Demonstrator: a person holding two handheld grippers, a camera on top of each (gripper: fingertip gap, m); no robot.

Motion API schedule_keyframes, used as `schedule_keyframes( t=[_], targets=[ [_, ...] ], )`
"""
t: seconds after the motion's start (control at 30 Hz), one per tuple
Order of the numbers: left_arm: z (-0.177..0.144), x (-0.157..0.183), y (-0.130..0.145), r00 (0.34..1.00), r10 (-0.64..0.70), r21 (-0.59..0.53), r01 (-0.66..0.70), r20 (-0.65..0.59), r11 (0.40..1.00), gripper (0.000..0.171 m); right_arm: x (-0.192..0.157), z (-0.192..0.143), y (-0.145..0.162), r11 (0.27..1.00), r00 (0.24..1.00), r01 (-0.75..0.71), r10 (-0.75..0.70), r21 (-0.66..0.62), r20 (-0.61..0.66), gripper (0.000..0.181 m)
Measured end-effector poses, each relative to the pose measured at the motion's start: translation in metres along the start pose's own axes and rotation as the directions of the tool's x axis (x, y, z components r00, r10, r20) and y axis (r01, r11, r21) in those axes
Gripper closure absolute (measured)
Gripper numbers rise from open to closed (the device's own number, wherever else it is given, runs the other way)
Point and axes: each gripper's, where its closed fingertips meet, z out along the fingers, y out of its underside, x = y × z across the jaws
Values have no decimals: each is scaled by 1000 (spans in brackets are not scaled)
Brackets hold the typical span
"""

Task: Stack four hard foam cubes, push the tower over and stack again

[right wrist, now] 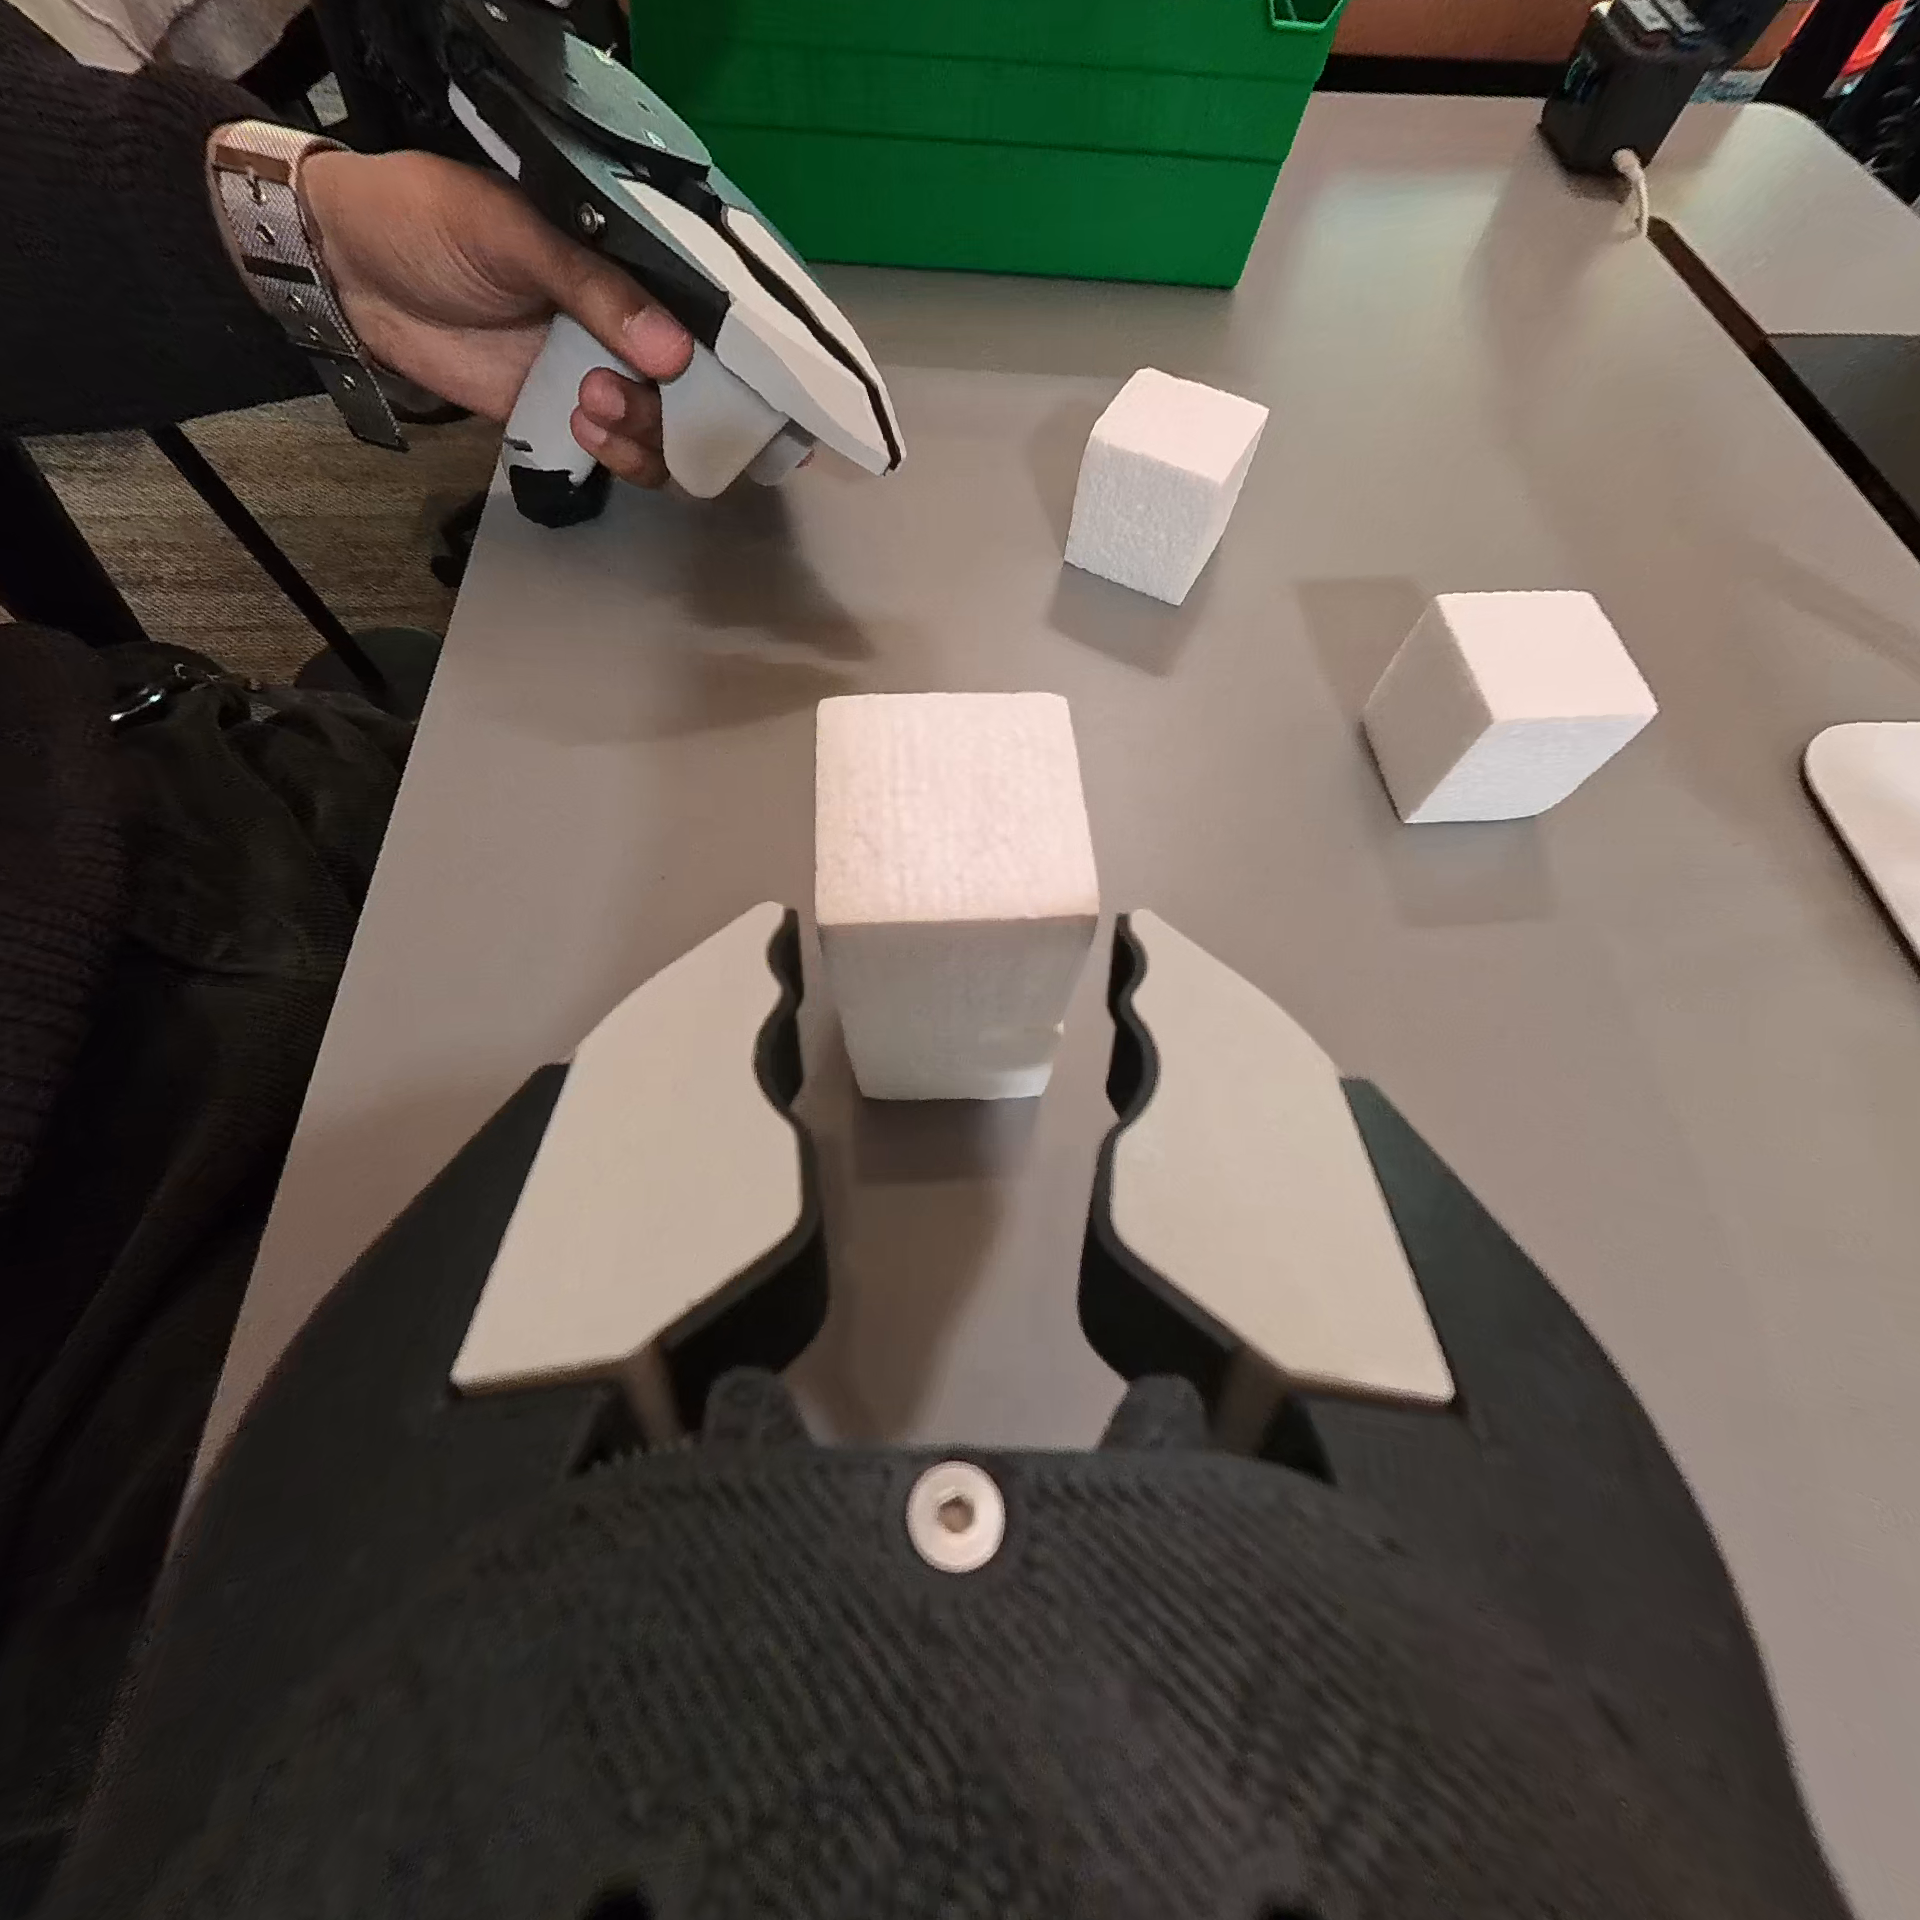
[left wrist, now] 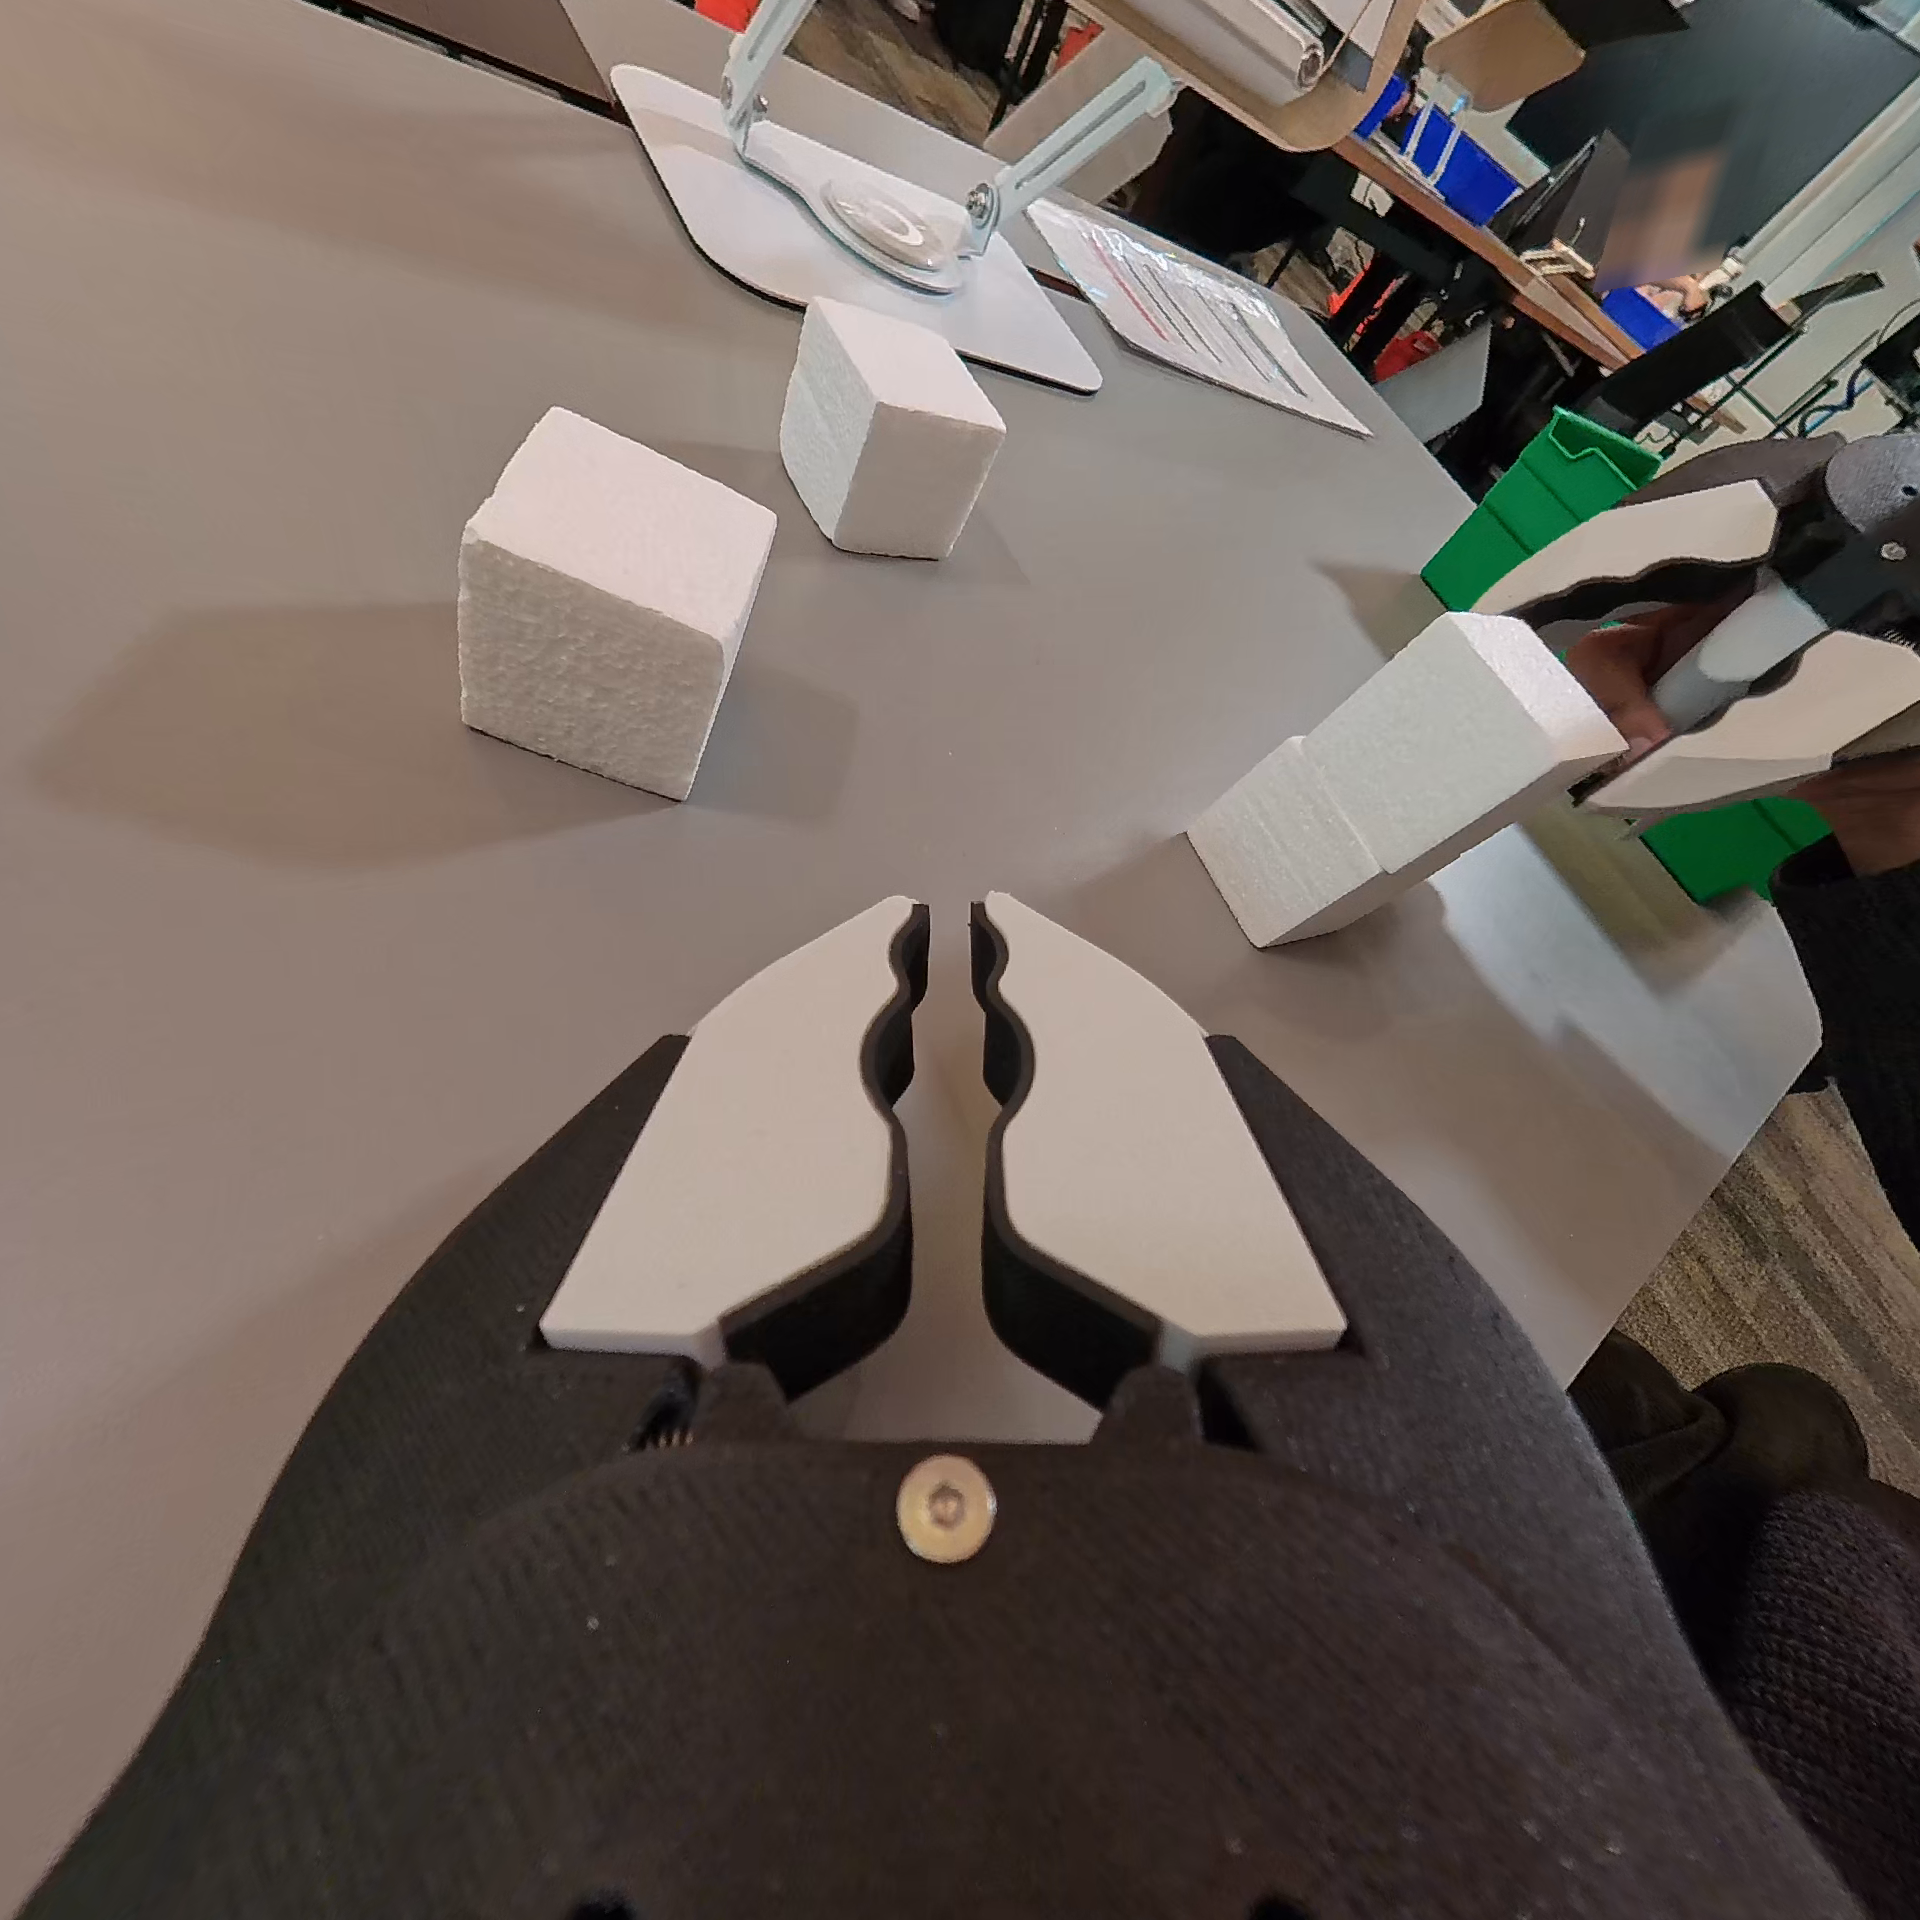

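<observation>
Several white foam cubes sit on a grey table (left wrist: 260, 987). My right gripper (right wrist: 956, 920) is open, its fingers on either side of the upper foam cube (right wrist: 951, 821), with a thin gap on each side. That cube rests on a lower cube (left wrist: 1283, 857), offset from it, near the table's edge. In the left wrist view the right gripper (left wrist: 1538, 707) straddles the upper cube (left wrist: 1444, 717). My left gripper (left wrist: 951, 914) is shut and empty, low over bare table; it also shows in the right wrist view (right wrist: 888, 457), held by a hand. Two loose cubes (left wrist: 613, 613) (left wrist: 894, 436) lie beyond it.
A green bin (right wrist: 966, 135) stands past the table's far edge. A white stand base (left wrist: 831, 239) with a metal arm and a laminated sheet (left wrist: 1195, 312) lie at the back. A black object (right wrist: 1621, 83) sits at a corner. The person's dark clothing borders the near edge. Left tips to right tips: about 20 cm.
</observation>
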Motion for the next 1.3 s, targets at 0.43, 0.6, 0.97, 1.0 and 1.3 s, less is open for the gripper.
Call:
schedule_keyframes(
  t=[0.43,0.6,0.97,1.0,1.3],
  targets=[
    [-5,-1,-4,1000,10,25,-11,22,1000,164,28,-31,-36,948,987,-145,160,283,-32,116],
    [-12,-3,-7,996,62,45,-65,64,997,165,80,-25,-19,915,944,-257,306,310,-120,117],
    [-8,4,-4,994,95,22,-96,46,995,164,160,83,4,996,989,-84,78,-40,-126,106],
    [-7,4,-4,995,88,21,-89,42,996,164,162,91,3,996,991,-68,61,-55,-120,105],
    [-7,4,1,999,40,3,-40,8,999,163,155,109,-17,1000,997,3,-5,-26,-81,130]
  ],
)
